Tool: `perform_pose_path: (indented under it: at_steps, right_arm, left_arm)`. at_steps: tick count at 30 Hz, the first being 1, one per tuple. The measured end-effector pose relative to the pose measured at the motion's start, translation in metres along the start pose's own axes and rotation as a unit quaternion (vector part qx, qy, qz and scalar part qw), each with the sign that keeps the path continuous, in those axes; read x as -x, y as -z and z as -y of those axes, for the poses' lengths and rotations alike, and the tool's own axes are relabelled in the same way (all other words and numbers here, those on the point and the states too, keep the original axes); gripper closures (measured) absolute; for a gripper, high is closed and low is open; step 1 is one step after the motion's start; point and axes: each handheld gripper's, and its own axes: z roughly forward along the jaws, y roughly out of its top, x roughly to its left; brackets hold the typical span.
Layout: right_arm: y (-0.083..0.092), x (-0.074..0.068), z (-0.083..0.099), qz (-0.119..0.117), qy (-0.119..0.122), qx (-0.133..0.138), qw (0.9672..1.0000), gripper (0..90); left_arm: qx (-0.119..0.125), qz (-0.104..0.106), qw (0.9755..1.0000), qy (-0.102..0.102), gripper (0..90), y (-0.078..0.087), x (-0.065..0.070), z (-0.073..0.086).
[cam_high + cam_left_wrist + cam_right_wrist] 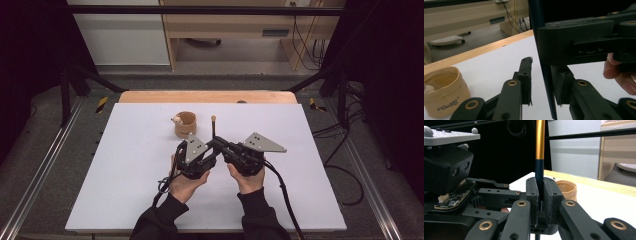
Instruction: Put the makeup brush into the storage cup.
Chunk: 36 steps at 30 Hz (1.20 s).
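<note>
- One thin dark stick (pixel 539 173) with a gold upper part stands upright above the middle of the white table (pixel 125 190).
- My right gripper (pixel 539 195) has its jaws pressed narrow on the stick's dark shaft.
- My left gripper (pixel 541 82) has jaws parted around that stick, pads (pixel 527 80) not clearly touching.
- One tan paper cup (pixel 185 124) sits just beyond my left gripper.
- Something small and pale (pixel 176 120) rests at its rim.

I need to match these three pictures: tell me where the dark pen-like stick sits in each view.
High view: stick upright at centre, between both grippers.
Left gripper view: dark shaft right of centre, between open jaws.
Right gripper view: centre, clamped, gold upper part.
Shared landmark: tan paper cup.
</note>
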Motion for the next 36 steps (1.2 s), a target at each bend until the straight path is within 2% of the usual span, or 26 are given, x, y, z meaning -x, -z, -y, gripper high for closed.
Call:
perform_pose_path:
  at_steps: [8,21,27,29,30,31,33,34,35,36]
  right_arm:
    - [0.0,0.0,0.0,-0.001,0.0,0.001,1.0,83.1]
    - [0.001,0.0,0.0,0.001,0.001,-0.006,1.0,82.4]
    - [0.011,0.002,-0.005,0.035,0.015,-0.004,0.9993,59.4]
    - [0.013,0.003,-0.005,0.042,0.019,-0.003,0.9989,56.2]
    - [0.02,0.006,-0.005,0.06,0.029,-0.007,0.9978,50.8]
    - [0.022,0.007,-0.004,0.068,0.032,-0.009,0.9971,48.3]
    - [0.026,0.01,-0.003,0.075,0.037,-0.014,0.9964,45.7]
    - [0.031,0.015,0.0,0.089,0.037,-0.025,0.995,38.8]
    - [0.031,0.015,0.0,0.089,0.037,-0.025,0.995,38.8]
    - [0.036,0.021,0.005,0.1,0.042,-0.04,0.9934,33.2]
  left_arm:
    - [0.0,-0.008,1.0,-0.001,80.4,0.0,0.001,-0.001]
    - [-0.009,-0.002,0.9999,0.011,82.7,0.0,-0.002,-0.001]
    - [-0.013,-0.011,0.9997,0.017,82.8,0.001,-0.011,0.0]
    - [-0.013,-0.015,0.9996,0.02,82.8,0.002,-0.016,0.0]
    - [-0.013,-0.022,0.9994,0.022,82.8,0.003,-0.021,0.0]
    - [-0.013,-0.022,0.9994,0.022,82.8,0.003,-0.021,0.0]
    - [-0.01,-0.025,0.9992,0.029,82.8,0.004,-0.027,-0.001]
    - [-0.008,-0.029,0.999,0.034,82.8,0.007,-0.033,-0.002]
    - [-0.008,-0.029,0.999,0.034,82.8,0.007,-0.033,-0.002]
    - [-0.007,-0.032,0.9989,0.035,82.8,0.008,-0.036,-0.003]
